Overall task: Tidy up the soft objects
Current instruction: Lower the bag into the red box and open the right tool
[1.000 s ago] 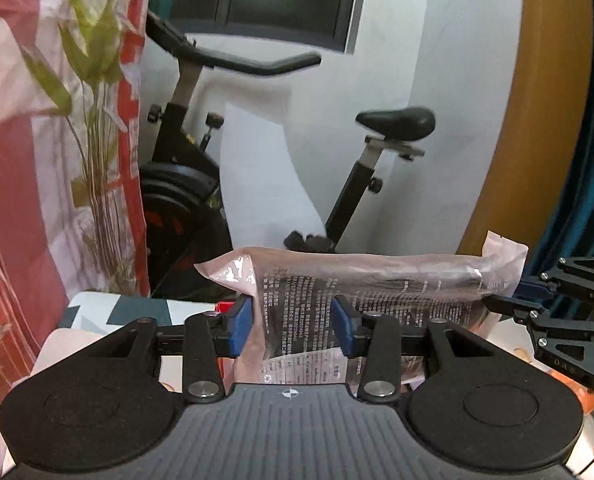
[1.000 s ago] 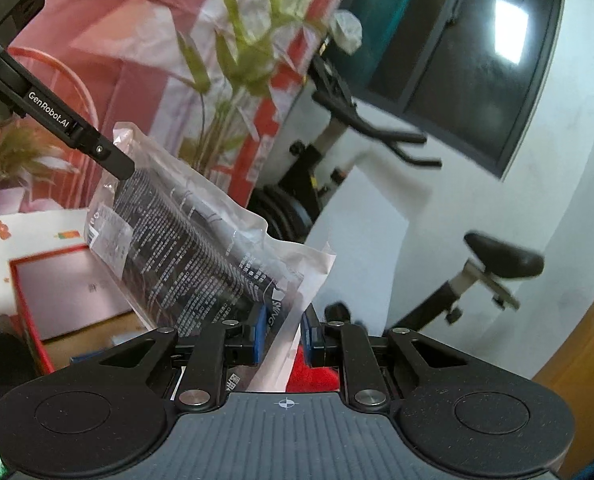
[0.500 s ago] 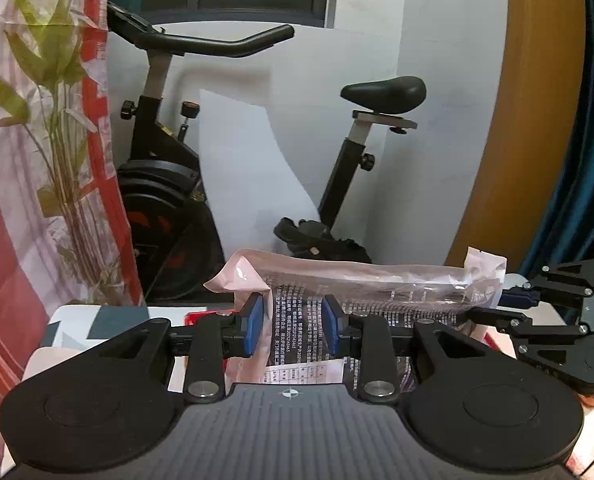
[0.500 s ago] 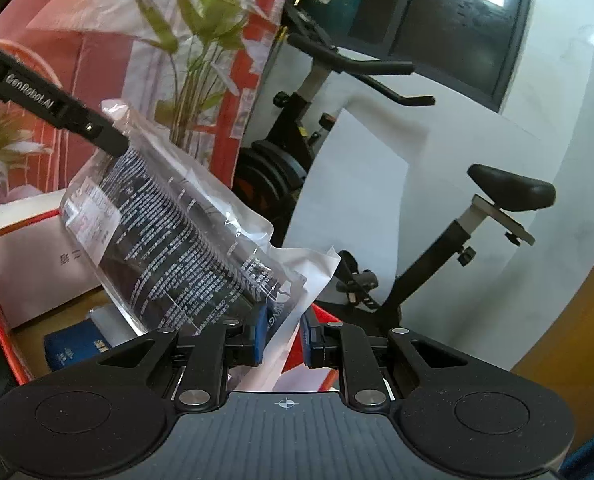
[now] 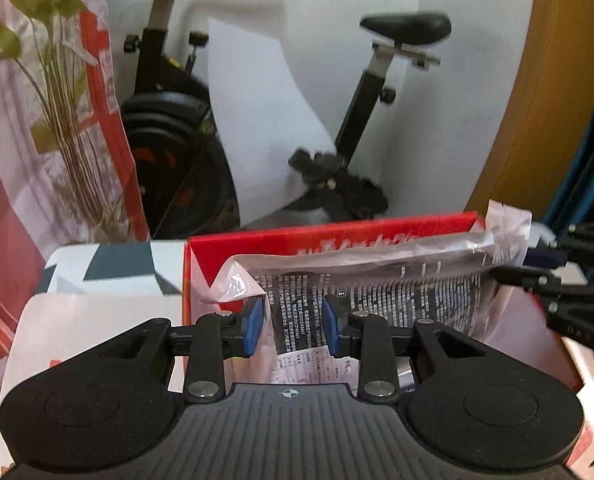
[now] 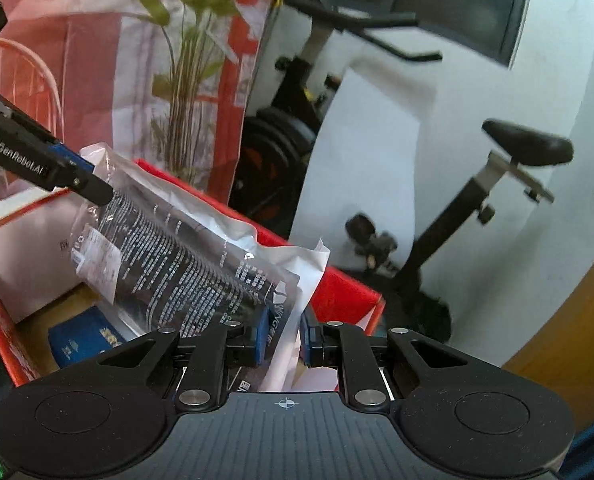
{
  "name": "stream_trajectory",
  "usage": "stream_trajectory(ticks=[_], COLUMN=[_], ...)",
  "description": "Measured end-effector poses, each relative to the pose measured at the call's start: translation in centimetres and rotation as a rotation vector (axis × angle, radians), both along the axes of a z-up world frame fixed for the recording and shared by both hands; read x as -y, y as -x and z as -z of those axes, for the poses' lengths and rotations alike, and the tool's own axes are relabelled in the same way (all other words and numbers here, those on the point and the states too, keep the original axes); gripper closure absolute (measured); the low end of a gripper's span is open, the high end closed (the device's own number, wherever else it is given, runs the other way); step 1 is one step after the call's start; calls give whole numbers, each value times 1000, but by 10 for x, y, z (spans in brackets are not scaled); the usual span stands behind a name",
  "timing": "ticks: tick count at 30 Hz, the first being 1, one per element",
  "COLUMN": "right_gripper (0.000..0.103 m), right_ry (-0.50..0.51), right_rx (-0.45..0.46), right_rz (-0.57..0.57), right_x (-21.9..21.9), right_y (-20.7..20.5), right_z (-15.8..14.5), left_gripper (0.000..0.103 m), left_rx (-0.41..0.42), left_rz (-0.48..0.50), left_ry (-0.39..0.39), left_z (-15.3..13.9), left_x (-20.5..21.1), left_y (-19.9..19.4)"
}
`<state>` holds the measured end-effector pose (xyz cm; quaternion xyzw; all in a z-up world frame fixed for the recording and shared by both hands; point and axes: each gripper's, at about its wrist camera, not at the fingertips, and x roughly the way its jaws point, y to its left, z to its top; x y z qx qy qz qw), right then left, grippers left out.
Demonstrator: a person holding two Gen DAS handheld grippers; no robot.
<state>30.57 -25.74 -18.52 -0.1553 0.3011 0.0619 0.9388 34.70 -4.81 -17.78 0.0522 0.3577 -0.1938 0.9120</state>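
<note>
Clear plastic packet (image 5: 377, 292) with black printed contents, stretched between both grippers, now lower than a second ago and hanging over the open red box (image 5: 329, 236), formerly out of the left view. Left gripper (image 5: 293, 326) clamped on one end, blue pads slightly nearer together than before. Right gripper (image 6: 283, 338) narrow, pinching the opposite corner, grip unchanged. Blue item (image 6: 85, 340) lying on the box floor beneath. Exercise bike (image 6: 517, 160) shifted upward in both views.
</note>
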Motion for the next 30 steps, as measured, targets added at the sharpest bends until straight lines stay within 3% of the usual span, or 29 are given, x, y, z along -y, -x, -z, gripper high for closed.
stream_trajectory(ticks=[5,14,21,30], right_gripper=[89,89,89,89], right_ry=[42,104,139,14], right_rx=[-89,-165,-267,-393], right_rz=[6,15,62,171], right_x=[-6,-22,-27,-11], right_y=[-13,-43,-78,-113], right_z=[19,33,41,54], left_gripper=[69,69,63,63], left_rx=[-44,-107,-132,-131], left_rz=[-11,-44,-56,-63], left_ry=[-57,-157,-119,-62], left_z=[14,34,37,37], left_x=[9,19,12,5], left_y=[-8,-27,-34,-32])
